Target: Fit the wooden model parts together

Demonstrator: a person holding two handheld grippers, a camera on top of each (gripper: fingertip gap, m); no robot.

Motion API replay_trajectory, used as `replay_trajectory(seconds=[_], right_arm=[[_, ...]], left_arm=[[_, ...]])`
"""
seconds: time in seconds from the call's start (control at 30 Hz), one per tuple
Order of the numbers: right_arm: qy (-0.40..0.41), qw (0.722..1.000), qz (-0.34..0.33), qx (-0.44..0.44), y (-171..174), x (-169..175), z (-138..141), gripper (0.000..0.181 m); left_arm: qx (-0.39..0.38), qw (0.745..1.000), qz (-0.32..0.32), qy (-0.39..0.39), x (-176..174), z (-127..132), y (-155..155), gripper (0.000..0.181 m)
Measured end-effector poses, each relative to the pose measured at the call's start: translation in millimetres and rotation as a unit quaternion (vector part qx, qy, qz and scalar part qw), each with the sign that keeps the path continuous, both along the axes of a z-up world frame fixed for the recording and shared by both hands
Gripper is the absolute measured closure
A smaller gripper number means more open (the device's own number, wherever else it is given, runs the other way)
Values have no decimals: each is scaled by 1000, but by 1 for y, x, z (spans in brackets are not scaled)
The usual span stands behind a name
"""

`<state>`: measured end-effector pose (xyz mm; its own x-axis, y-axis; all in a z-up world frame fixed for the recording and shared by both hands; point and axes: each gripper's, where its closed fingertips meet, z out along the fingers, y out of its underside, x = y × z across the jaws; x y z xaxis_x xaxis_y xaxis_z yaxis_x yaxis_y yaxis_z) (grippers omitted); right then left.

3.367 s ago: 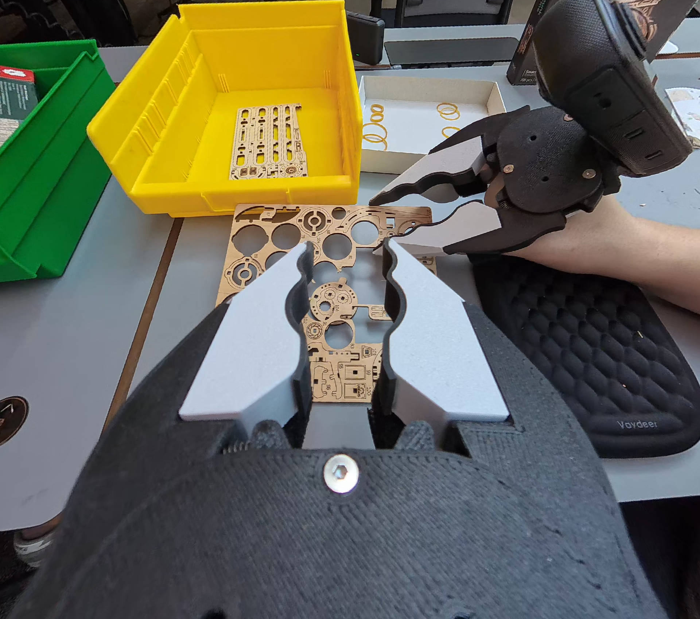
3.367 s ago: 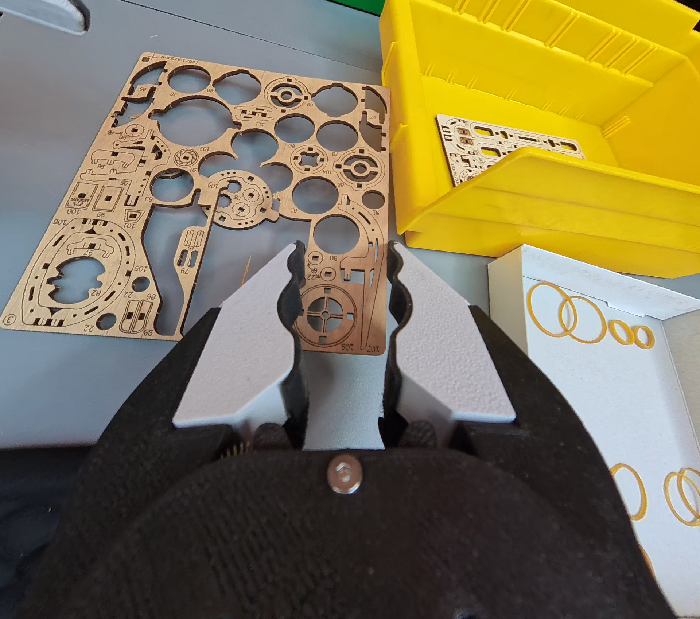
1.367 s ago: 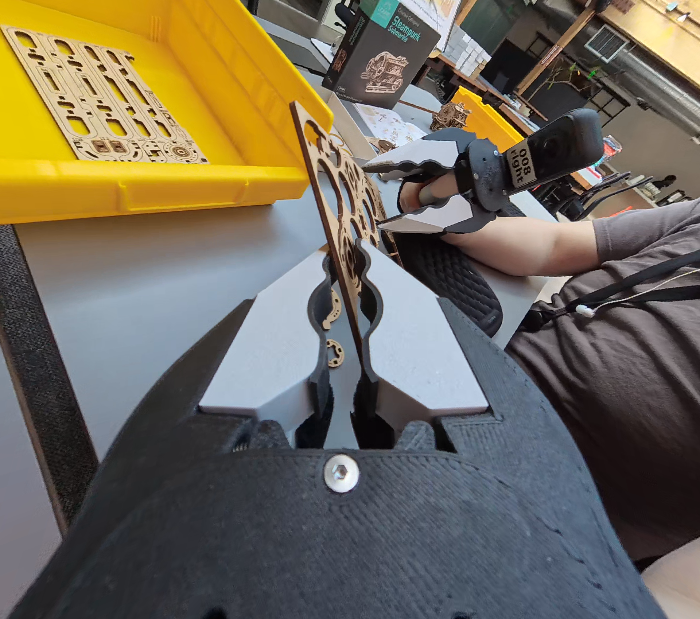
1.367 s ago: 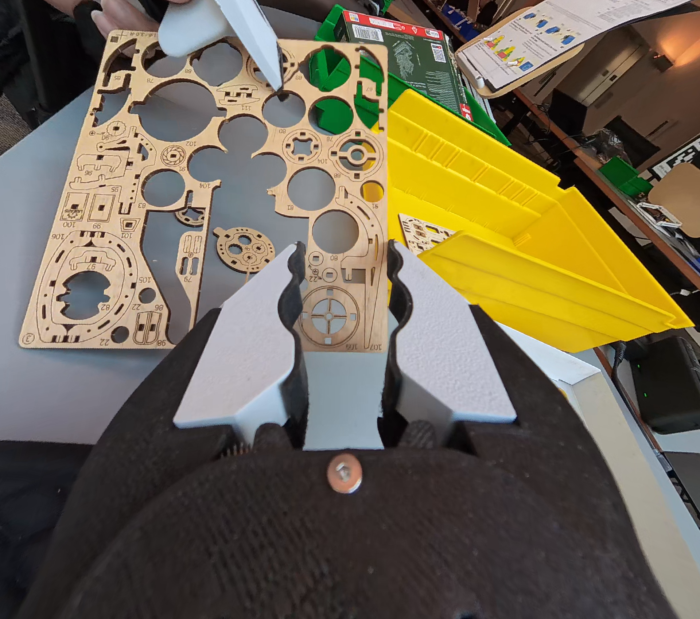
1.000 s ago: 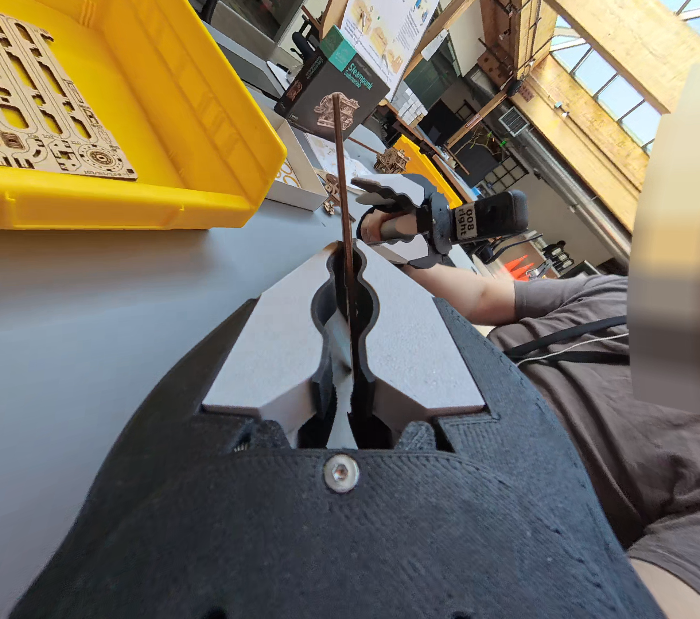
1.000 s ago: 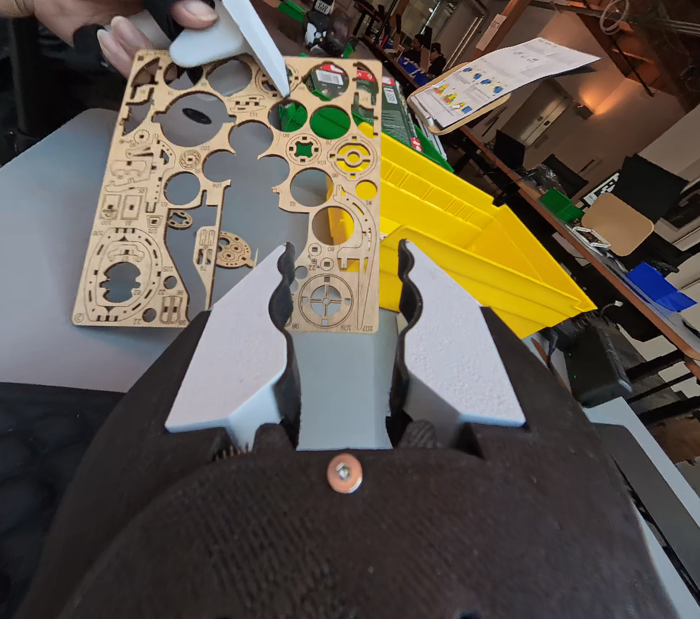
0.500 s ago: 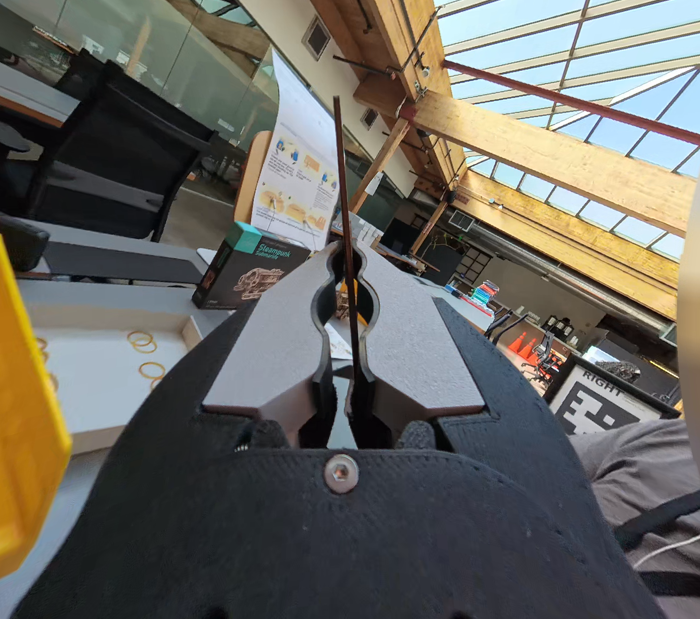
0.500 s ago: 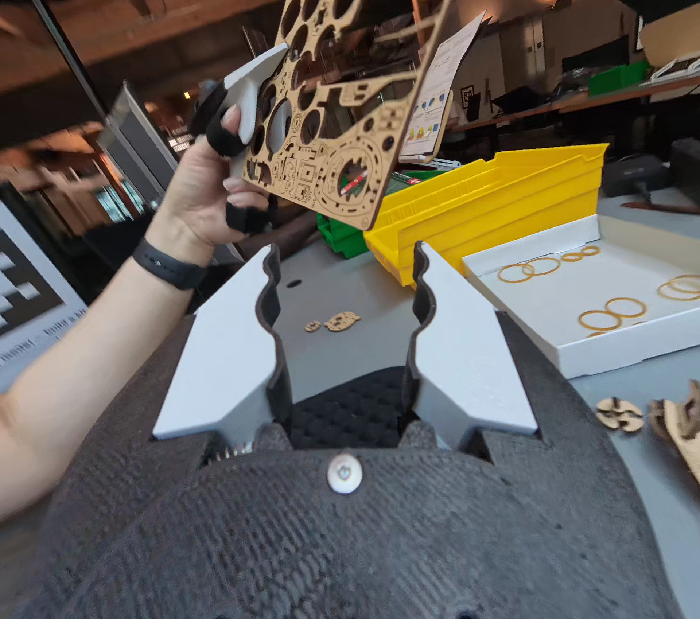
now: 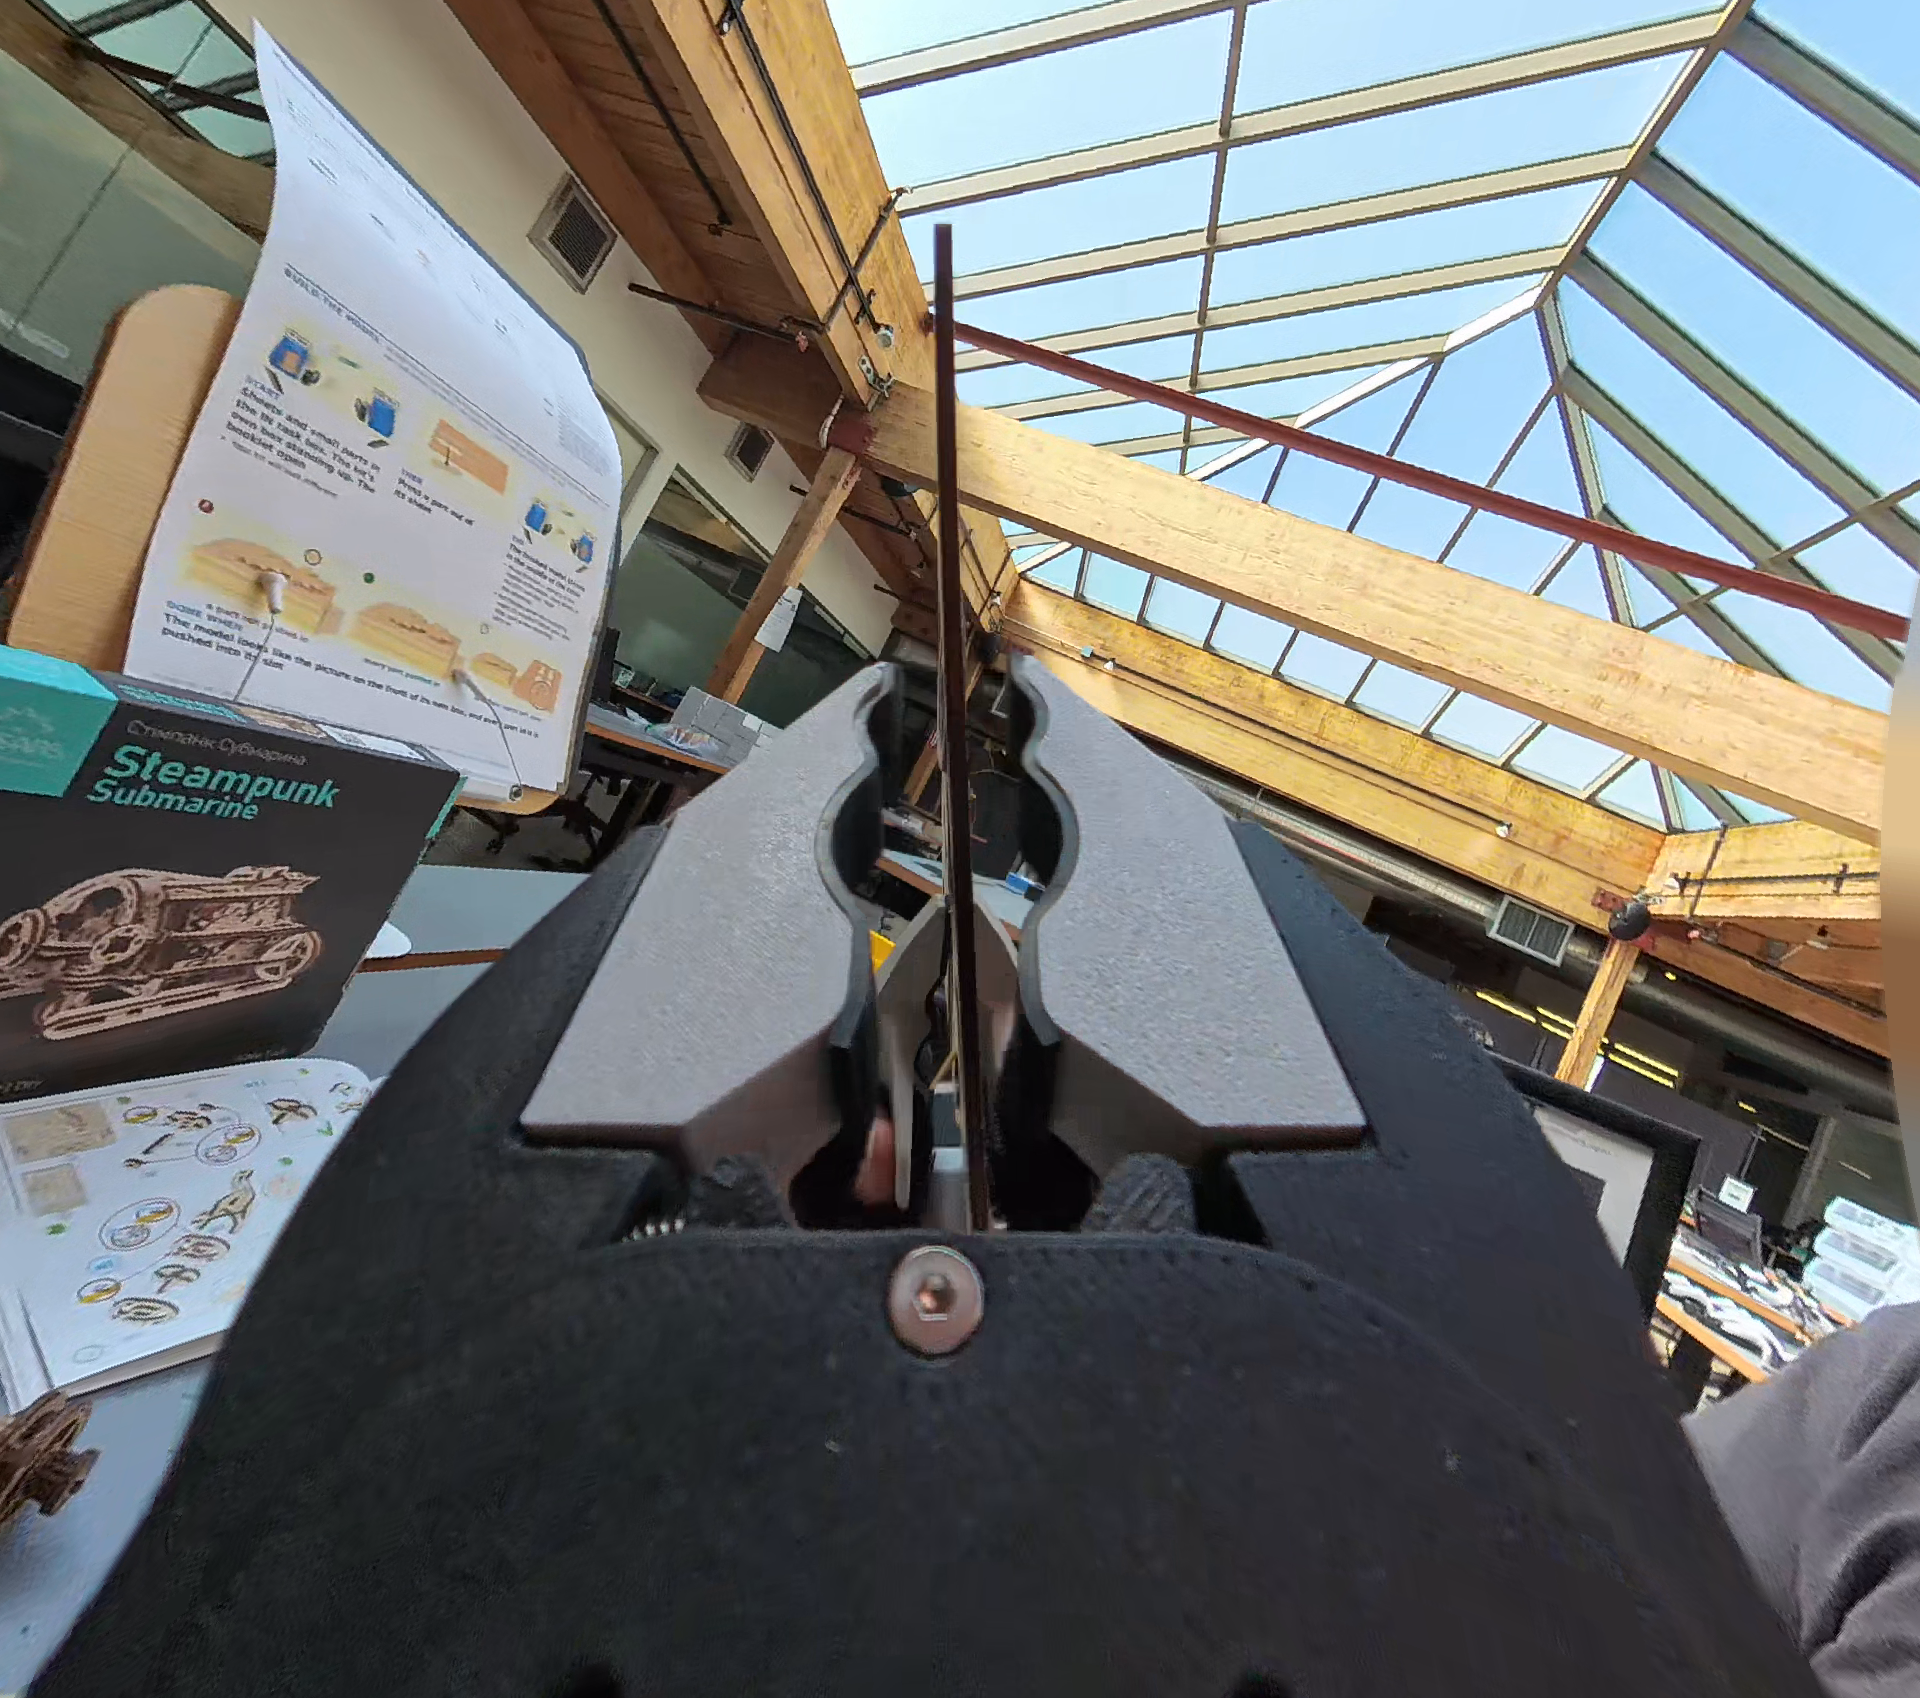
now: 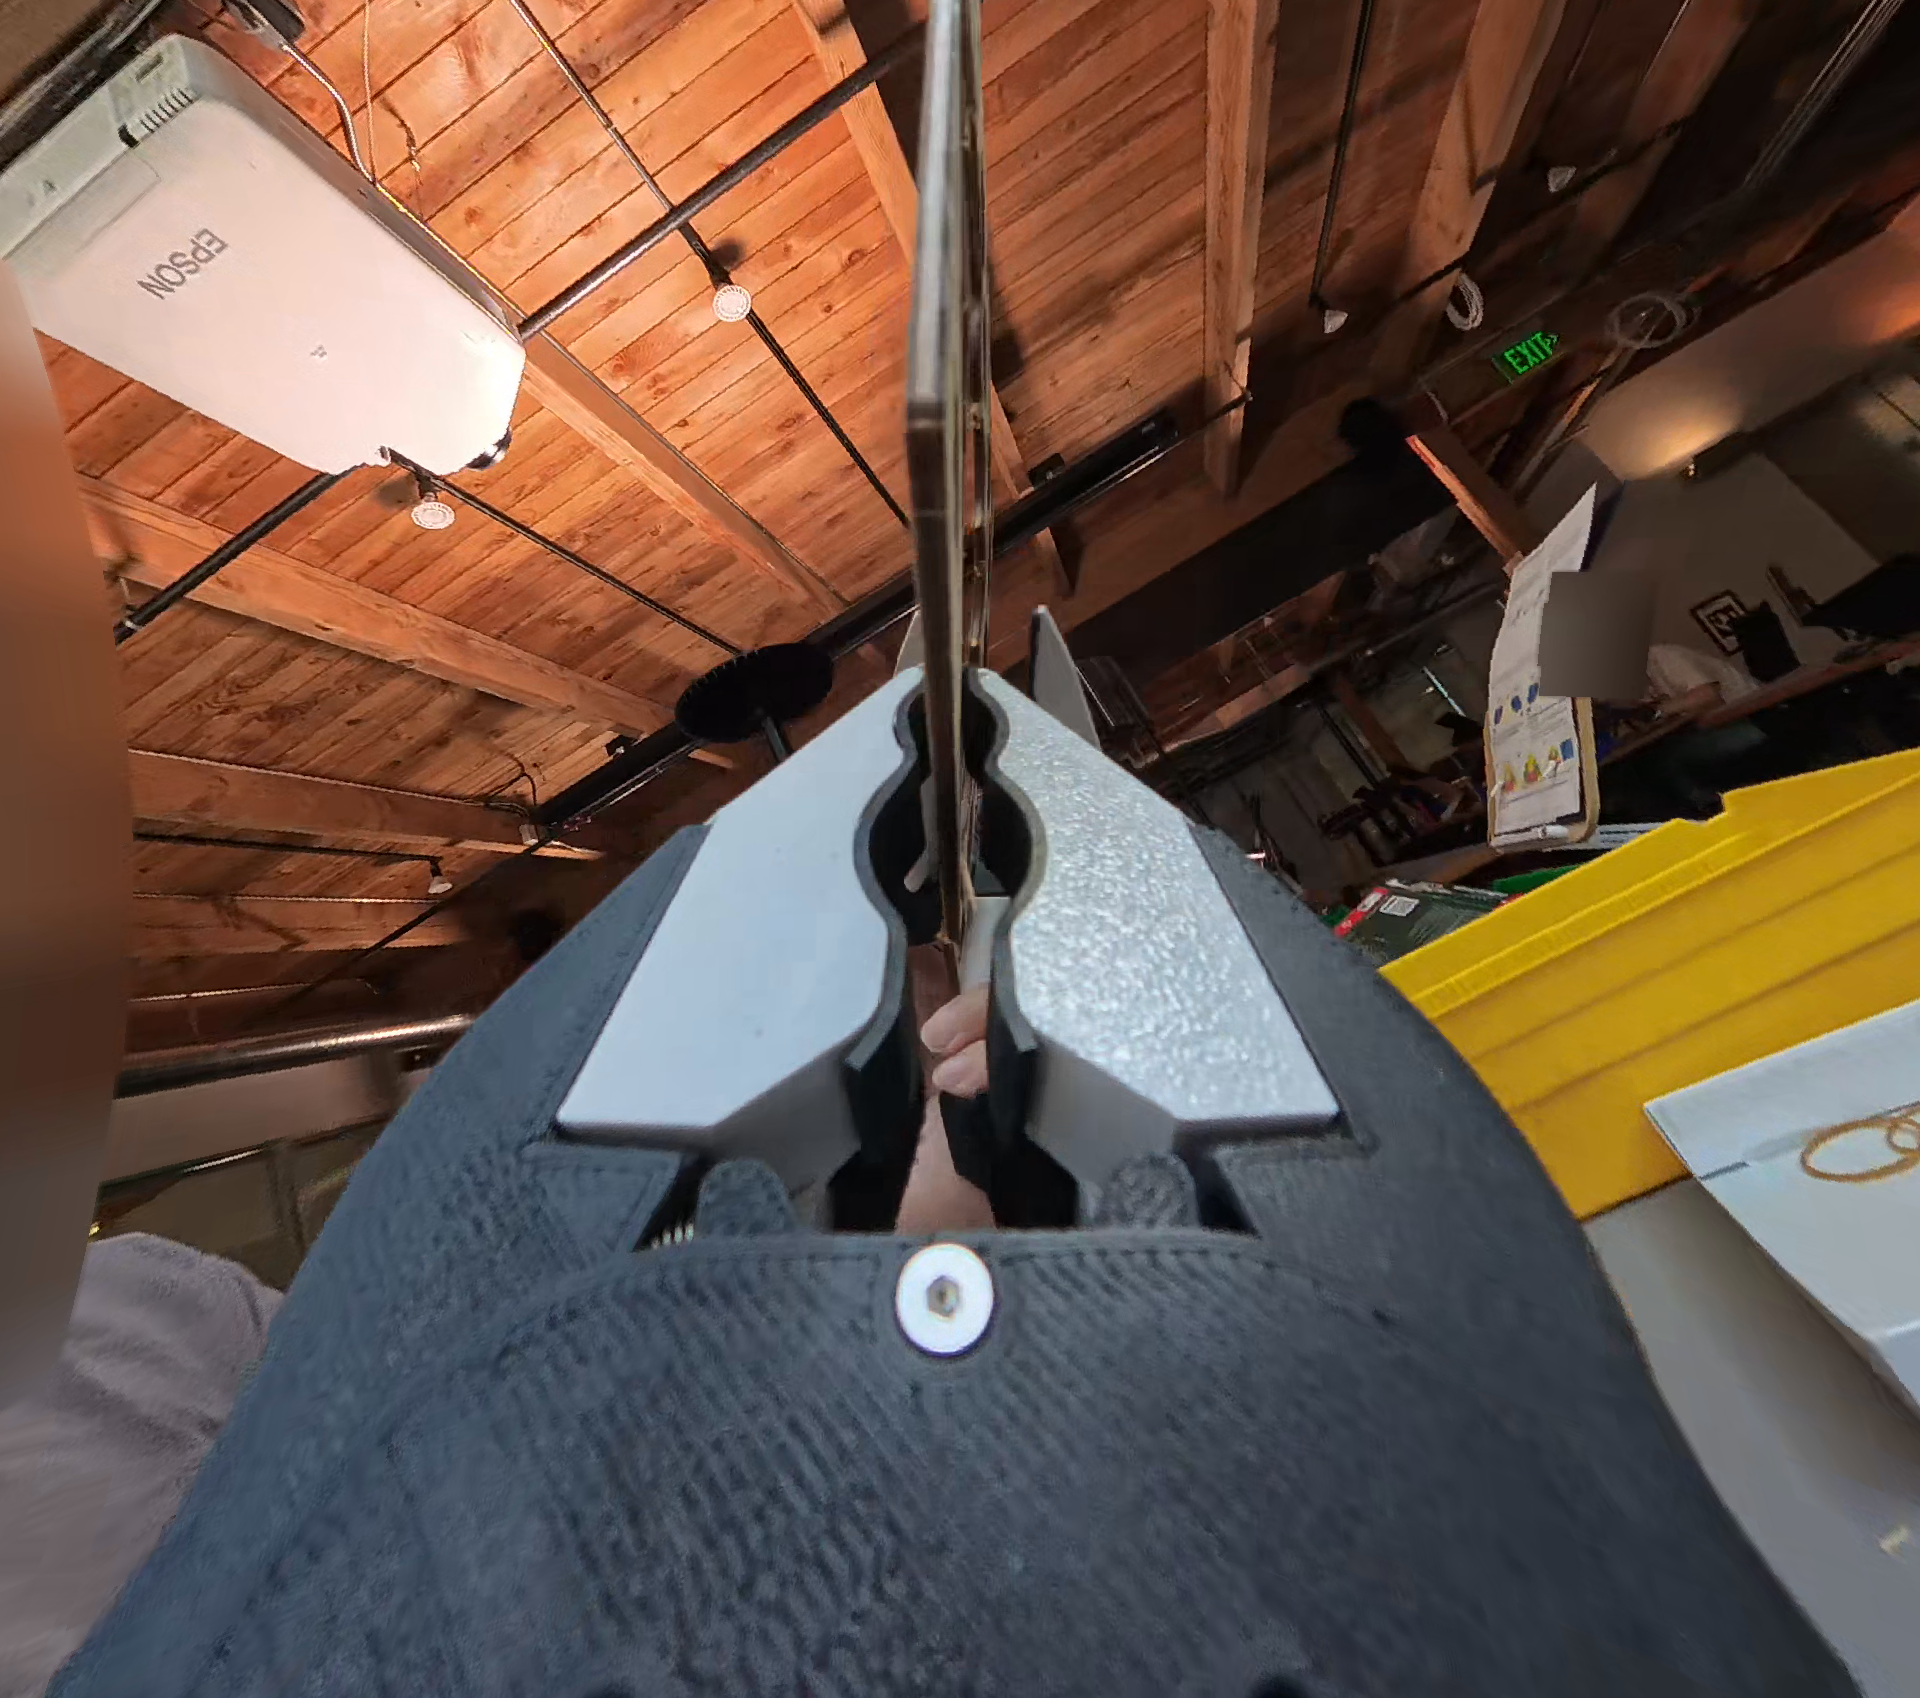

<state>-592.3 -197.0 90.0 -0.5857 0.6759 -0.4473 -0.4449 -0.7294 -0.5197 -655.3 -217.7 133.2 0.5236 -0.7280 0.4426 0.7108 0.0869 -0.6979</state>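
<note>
The wooden parts sheet [image 9: 943,453] is held up in the air and shows edge-on, as a thin dark line, in both views. My left gripper [image 9: 951,677] has its jaws a little apart on either side of the sheet, with a gap on each side. My right gripper [image 10: 943,682] is shut on the sheet [image 10: 945,194], which rises from between its tips. The right gripper's grey fingers [image 9: 904,1025] show through the left jaws. One left finger [image 10: 1055,682] shows beyond the right tips. Loose wooden parts are out of view.
The dark kit box [image 9: 187,900], an open booklet [image 9: 156,1170] and a small wooden assembly [image 9: 42,1461] are on the table at the left. A yellow bin [image 10: 1662,921] and a white tray [image 10: 1818,1285] with rubber bands are at the right. An instruction sheet [image 9: 384,505] stands behind. The left gripper's tips are roughly 8 cm from the right gripper's. Between my right fingertips and the small wooden assembly [image 9: 42,1461] there is roughly 25 cm.
The left gripper took the sheet off the table and raised it upright. The right gripper has closed on the sheet. The left jaws are now wider apart than half a second ago.
</note>
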Motion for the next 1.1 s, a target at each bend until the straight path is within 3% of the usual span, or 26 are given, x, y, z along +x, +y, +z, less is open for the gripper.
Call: replay_trajectory(seconds=[0.03, 0.1, 0.2, 0.33, 0.6, 0.7, 0.87, 0.97, 1.03, 1.1], right_arm=[[-20, 1000, 10, 8, 5, 8, -2, 180], [-89, 995, 40, 24, 17, 19, -11, 179], [-183, 978, 80, 59, 34, 42, -23, 180], [-252, 958, 111, 83, 48, 73, -28, 180], [-307, 939, 139, 65, 60, 95, -61, 180], [-322, 930, 164, 66, 56, 99, -76, 180], [-359, 908, 201, 80, 52, 107, -95, 180], [-383, 890, 233, 87, 46, 107, -107, 180], [-394, 880, 248, 93, 43, 106, -114, 180], [-400, 879, 245, 88, 47, 103, -118, 180]], left_arm=[[-13, 1000, 0, 15, 4, -8, 2, 146], [-27, 999, -9, 41, 8, -22, 3, 131], [-48, 996, -45, 59, 5, -39, 0, 130], [-102, 985, -87, 110, 18, -74, 6, 129], [-138, 962, -187, 142, 87, -121, 20, 145], [-162, 955, -196, 152, 100, -139, 30, 157], [-179, 948, -222, 141, 103, -149, 35, 159], [-199, 927, -272, 162, 117, -160, 27, 162], [-218, 906, -315, 179, 129, -172, 17, 178], [-245, 895, -318, 194, 134, -186, 14, 180]])
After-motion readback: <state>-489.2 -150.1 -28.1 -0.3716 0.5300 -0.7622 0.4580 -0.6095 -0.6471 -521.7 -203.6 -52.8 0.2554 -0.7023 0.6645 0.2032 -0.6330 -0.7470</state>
